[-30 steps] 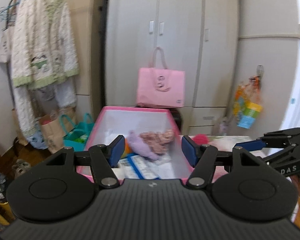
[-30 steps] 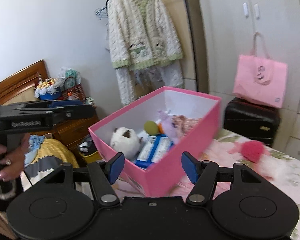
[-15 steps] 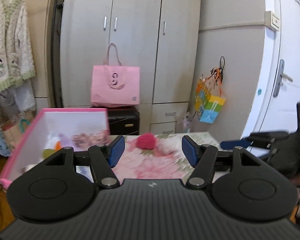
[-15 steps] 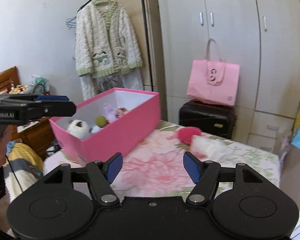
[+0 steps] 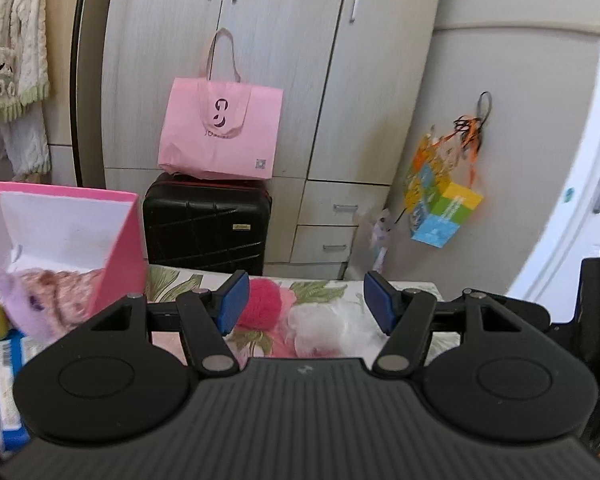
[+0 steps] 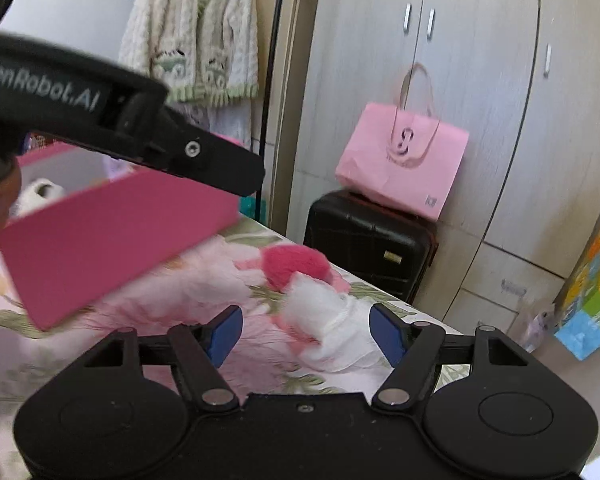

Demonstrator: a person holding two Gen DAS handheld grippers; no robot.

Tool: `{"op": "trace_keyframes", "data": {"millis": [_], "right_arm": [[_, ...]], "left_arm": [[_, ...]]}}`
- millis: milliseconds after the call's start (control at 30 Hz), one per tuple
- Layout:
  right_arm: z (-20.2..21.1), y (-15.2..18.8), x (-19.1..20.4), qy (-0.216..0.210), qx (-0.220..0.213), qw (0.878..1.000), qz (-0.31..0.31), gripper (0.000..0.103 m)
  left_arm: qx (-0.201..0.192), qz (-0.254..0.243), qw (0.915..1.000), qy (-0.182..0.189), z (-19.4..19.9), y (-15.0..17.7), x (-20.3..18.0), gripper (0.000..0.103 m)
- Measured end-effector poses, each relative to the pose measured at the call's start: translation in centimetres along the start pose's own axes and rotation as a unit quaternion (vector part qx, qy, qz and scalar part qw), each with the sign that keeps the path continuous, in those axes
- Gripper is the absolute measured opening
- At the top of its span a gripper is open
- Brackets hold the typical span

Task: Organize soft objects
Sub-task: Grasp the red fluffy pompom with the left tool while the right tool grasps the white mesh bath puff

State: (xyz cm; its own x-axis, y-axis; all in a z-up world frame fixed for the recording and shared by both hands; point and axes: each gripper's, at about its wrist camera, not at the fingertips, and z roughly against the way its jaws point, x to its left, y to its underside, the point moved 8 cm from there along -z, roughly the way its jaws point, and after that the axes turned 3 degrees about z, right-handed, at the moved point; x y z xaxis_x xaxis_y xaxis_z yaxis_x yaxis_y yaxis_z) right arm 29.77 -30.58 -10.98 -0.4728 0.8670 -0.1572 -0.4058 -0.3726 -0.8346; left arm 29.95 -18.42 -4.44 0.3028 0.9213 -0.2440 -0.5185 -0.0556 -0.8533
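A red fluffy pom-pom (image 5: 260, 304) and a white fluffy soft thing (image 5: 320, 328) lie together on the floral bedspread (image 6: 180, 292). My left gripper (image 5: 306, 306) hovers just short of them, open and holding nothing. In the right wrist view the pom-pom (image 6: 296, 264) and the white thing (image 6: 328, 332) lie just ahead of my right gripper (image 6: 306, 336), which is open wide and empty. The pink box (image 5: 120, 248) stands to the left with a purple plush (image 5: 24, 304) and other soft toys inside. The left gripper's arm crosses the upper left of the right wrist view.
A black suitcase (image 5: 208, 228) with a pink tote bag (image 5: 220, 132) on top stands against the grey wardrobe beyond the bed. A colourful paper bag (image 5: 440, 208) hangs on the right wall. A white cardigan (image 6: 196, 40) hangs at the left.
Both views have swung away from the pink box to the right and come lower and closer to the red and white soft things. The right jaws stand slightly wider.
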Motion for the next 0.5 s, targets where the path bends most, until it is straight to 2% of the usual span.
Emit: {"op": "trace_keyframes", "data": {"millis": [67, 133, 233, 433, 500], "right_arm": [[-1.3, 0.2, -1.0, -0.005, -0.006, 1.0, -0.005, 0.077], [-2.6, 0.3, -1.8, -0.013, -0.006, 1.0, -0.011, 0.083], [-4.4, 0.7, -2.4, -0.031, 0.005, 0.999, -0.012, 0.083], [-6.8, 1.2, -2.2, -0.069, 0.025, 0.997, -0.006, 0.083], [-7.6, 1.5, -2.2, -0.08, 0.042, 0.996, -0.019, 0.083]], "left_arm": [[-0.004, 0.013, 0.9999, -0.005, -2.2, -0.4, 0.1, 0.062], [-0.008, 0.024, 0.9995, -0.02, -4.5, -0.6, 0.6, 0.062], [0.003, 0.056, 0.9973, -0.047, -7.6, -0.3, 1.9, 0.062], [0.067, 0.108, 0.9898, -0.063, -12.6, 2.1, 3.9, 0.062], [0.05, 0.098, 0.9901, -0.088, -12.8, 2.4, 4.4, 0.062]]}}
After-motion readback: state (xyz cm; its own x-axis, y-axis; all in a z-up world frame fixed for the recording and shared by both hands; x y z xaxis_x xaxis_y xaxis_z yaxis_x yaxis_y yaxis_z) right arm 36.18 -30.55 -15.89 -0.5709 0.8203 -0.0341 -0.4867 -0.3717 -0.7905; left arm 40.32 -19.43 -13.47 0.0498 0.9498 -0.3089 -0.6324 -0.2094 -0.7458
